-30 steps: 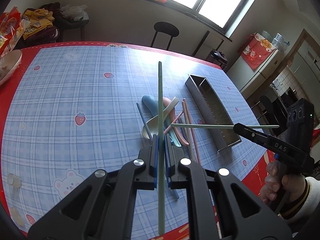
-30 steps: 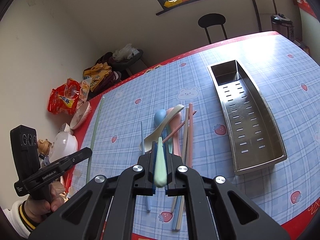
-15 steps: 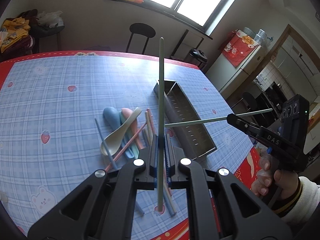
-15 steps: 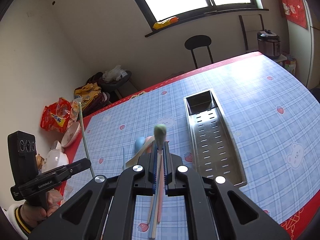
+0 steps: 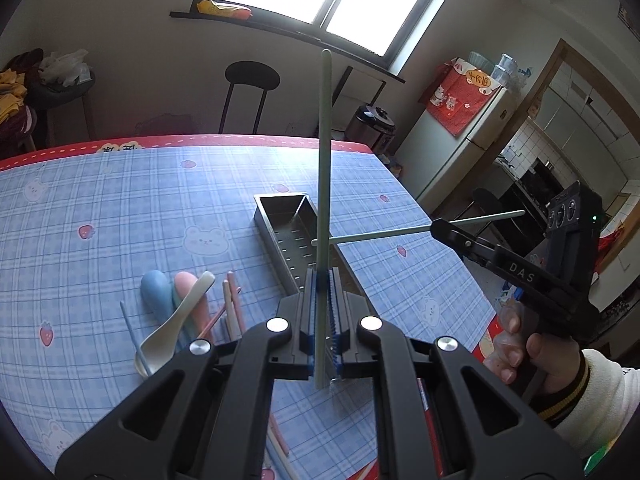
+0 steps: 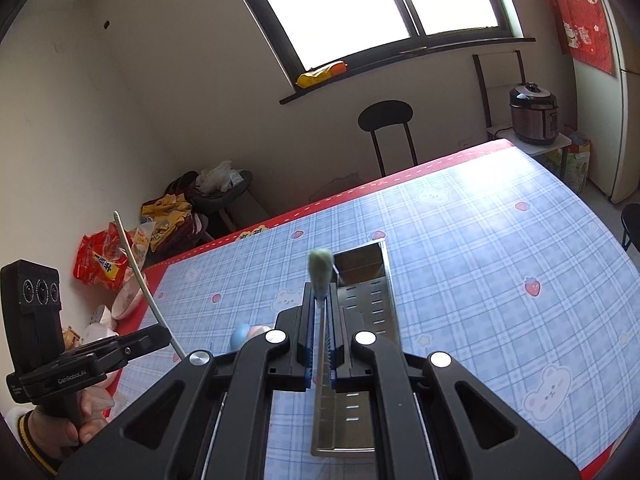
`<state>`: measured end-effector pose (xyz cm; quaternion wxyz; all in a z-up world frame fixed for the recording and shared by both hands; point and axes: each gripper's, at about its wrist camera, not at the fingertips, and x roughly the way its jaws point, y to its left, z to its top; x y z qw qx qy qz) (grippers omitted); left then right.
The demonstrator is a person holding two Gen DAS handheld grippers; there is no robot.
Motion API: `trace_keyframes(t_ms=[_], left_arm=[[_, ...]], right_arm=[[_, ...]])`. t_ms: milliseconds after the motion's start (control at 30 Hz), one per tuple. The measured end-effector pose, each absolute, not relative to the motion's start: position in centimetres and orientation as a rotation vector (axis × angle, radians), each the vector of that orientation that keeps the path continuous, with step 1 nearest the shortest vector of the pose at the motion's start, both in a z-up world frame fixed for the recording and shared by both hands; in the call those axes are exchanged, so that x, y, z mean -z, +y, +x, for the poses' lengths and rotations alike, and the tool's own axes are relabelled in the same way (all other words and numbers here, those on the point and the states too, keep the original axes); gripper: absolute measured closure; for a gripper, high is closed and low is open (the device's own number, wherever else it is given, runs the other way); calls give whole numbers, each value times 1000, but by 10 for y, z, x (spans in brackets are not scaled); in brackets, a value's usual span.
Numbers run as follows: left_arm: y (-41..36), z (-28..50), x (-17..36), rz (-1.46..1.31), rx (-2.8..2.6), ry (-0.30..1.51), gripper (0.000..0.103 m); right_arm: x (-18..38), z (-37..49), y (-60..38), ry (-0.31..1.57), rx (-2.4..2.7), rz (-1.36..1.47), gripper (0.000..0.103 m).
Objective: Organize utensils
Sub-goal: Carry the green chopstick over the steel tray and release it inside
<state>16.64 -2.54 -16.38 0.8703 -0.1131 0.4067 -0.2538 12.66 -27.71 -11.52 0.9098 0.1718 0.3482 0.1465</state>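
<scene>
Left gripper [image 5: 322,312] clamps one pale green plastic chopstick [image 5: 325,184] pointing twelve o'clock; right gripper [image 6: 320,320] clamps another [image 6: 320,276], above the perforated steel tray [image 6: 372,304].

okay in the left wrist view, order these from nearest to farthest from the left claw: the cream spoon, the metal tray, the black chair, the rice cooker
1. Metal tray, just ahead of the left claw.
2. Cream spoon, on the cloth to the left.
3. Black chair, beyond the table's far edge.
4. Rice cooker, back right by the wall; too close to the chair to call firmly.
</scene>
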Motion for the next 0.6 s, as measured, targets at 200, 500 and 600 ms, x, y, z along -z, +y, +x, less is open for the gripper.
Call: trace_keyframes(t_ms=[200,500,600], left_arm=[[-59,180,166,-239,564,872,93],[-89,209,200,-315,581,981,93],[-95,218,215,-321,575,1018,93]], right_arm=[[127,142,-294,741,-292,345,97],[146,158,-300,772,-293,337,97],[150,164,-299,774,-296,332,97]])
